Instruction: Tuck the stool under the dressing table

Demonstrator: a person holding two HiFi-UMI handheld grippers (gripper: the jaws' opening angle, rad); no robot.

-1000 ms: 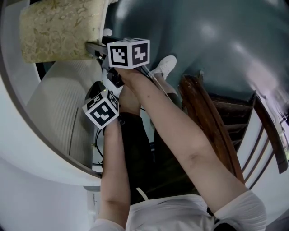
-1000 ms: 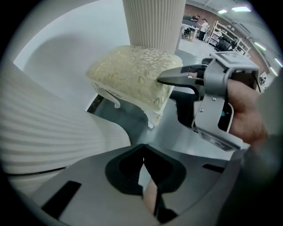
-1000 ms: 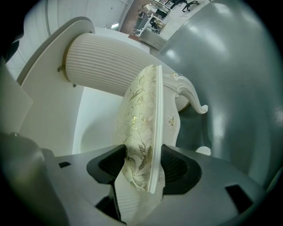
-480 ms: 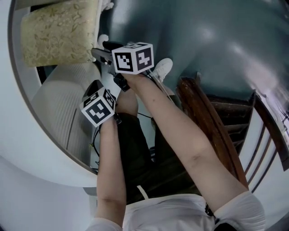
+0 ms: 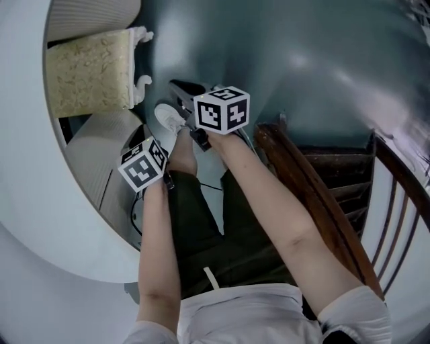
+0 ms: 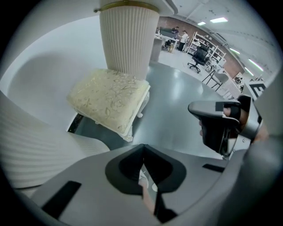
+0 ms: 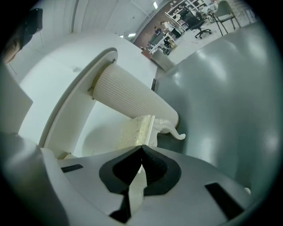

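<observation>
Head view: the stool (image 5: 91, 75) stands in the knee recess of the curved white bench (image 5: 27, 168). Its cream cushion is just beside a ribbed pedestal (image 5: 94, 13), and its carved legs are on the grey floor (image 5: 322, 60). To my eye it sits as far in as the recess allows, so the tucking looks done. That would explain the tools, both apart from it, back near the person's white shoe (image 5: 168, 117). The left tool (image 6: 143, 150) is clenched on nothing. The right tool (image 7: 142, 150) has just snapped its jaws together, also empty.
</observation>
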